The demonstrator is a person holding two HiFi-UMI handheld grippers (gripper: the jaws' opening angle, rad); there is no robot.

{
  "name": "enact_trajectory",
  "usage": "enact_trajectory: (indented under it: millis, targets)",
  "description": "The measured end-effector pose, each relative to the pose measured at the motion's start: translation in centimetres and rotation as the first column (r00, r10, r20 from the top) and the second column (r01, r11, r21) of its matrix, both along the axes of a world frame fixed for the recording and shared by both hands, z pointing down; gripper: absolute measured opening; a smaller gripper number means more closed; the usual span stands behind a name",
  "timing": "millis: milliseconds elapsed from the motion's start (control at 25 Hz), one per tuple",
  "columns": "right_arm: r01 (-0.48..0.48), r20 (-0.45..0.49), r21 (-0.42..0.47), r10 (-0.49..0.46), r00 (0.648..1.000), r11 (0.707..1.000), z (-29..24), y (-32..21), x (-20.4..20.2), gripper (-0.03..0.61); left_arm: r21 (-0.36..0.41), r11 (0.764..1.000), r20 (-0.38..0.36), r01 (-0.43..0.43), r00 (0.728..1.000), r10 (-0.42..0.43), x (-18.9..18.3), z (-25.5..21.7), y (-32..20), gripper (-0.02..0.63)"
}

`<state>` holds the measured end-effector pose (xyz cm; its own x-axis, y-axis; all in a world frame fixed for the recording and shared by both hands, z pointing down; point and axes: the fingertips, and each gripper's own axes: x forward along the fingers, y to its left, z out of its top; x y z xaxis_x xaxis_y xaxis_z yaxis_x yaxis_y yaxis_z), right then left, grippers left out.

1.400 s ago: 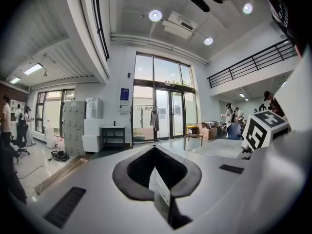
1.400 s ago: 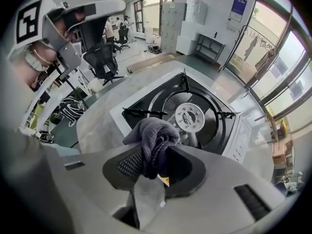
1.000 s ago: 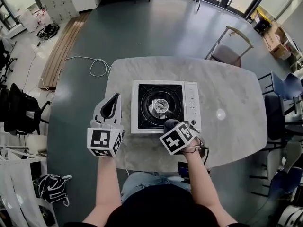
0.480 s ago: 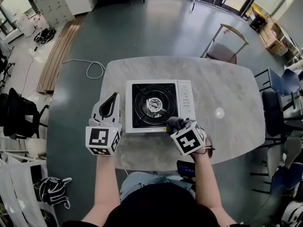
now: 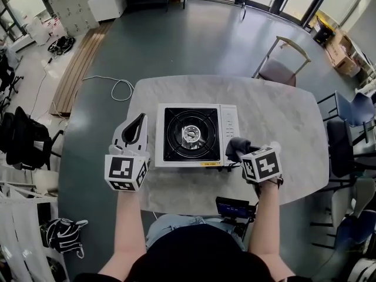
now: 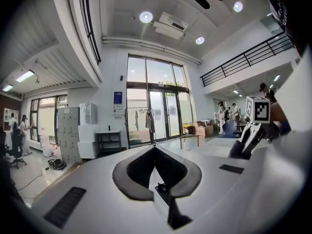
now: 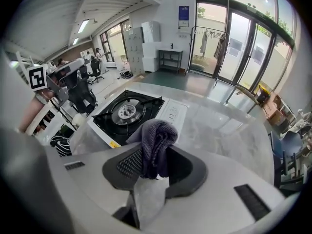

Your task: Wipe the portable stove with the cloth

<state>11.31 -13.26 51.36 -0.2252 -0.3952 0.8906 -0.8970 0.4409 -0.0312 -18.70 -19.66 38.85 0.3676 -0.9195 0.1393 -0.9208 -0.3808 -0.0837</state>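
Observation:
The portable stove (image 5: 194,135) is white with a black burner top and sits mid-table. A dark grey cloth (image 5: 236,146) hangs bunched from my right gripper (image 5: 239,153), which is shut on it at the stove's front right corner, beside the control panel. In the right gripper view the cloth (image 7: 157,139) fills the right gripper (image 7: 156,165), with the stove (image 7: 127,111) ahead to the left. My left gripper (image 5: 141,120) rests just left of the stove, apart from it. In the left gripper view the left gripper (image 6: 155,149) is shut and empty.
The marble table (image 5: 288,119) has bare surface to the stove's right and behind it. A small black device (image 5: 232,207) sits at the table's near edge. A chair (image 5: 281,66) stands at the far side, a blue chair (image 5: 358,107) to the right, and a cable (image 5: 120,88) lies on the floor.
My right gripper has carried the cloth rightward along the stove's front edge, from below the burner to the front right corner. The left gripper has stayed put.

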Motion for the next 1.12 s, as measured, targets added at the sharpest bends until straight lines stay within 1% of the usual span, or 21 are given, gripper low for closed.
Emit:
enact_trajectory:
  millis: [80,200,360,480,640,760,880,1040,1120]
  targets:
    - [0.024,0.008,-0.009,-0.024,1.000,1.000,0.6,-0.2,0.1,0.124,0.003,1.000,0.007,0.009,1.000,-0.009,-0.2,-0.2,0.0,0.011]
    - [0.122,0.018,-0.037,-0.121,0.993,0.992,1.8,0.0,-0.7,0.124,0.003,1.000,0.016,0.024,1.000,-0.024,-0.5,-0.2,-0.1,0.011]
    - [0.254,-0.014,-0.075,-0.256,0.967,0.964,3.9,0.4,-1.7,0.124,-0.007,0.998,0.024,0.056,0.998,-0.056,-1.1,0.0,0.1,0.011]
    - [0.319,-0.022,-0.099,-0.322,0.946,0.943,5.3,0.5,-2.6,0.124,-0.023,0.996,0.027,0.083,0.996,-0.082,-1.6,0.5,0.3,0.011]
    - [0.361,-0.033,-0.110,-0.366,0.930,0.926,5.9,0.3,-3.2,0.124,-0.040,0.992,0.012,0.122,0.993,-0.121,-2.3,1.2,0.2,0.011]
    - [0.386,-0.051,-0.105,-0.392,0.918,0.917,5.8,0.2,-3.4,0.124,-0.049,0.991,0.012,0.128,0.992,-0.128,-1.9,1.7,-0.2,0.011]
    - [0.385,-0.063,-0.090,-0.391,0.918,0.919,6.1,-0.3,-3.6,0.124,-0.062,0.991,0.014,0.117,0.993,-0.116,-1.2,2.3,-0.6,0.011]
    - [0.374,-0.059,-0.060,-0.377,0.924,0.925,5.7,-2.6,-4.1,0.124,-0.073,0.990,0.005,0.117,0.993,-0.117,-0.9,2.8,-1.2,0.011]
    - [0.382,-0.055,-0.053,-0.384,0.921,0.923,5.6,-3.6,-4.4,0.124,-0.080,0.990,0.009,0.116,0.993,-0.116,-0.7,3.0,-1.3,0.011]
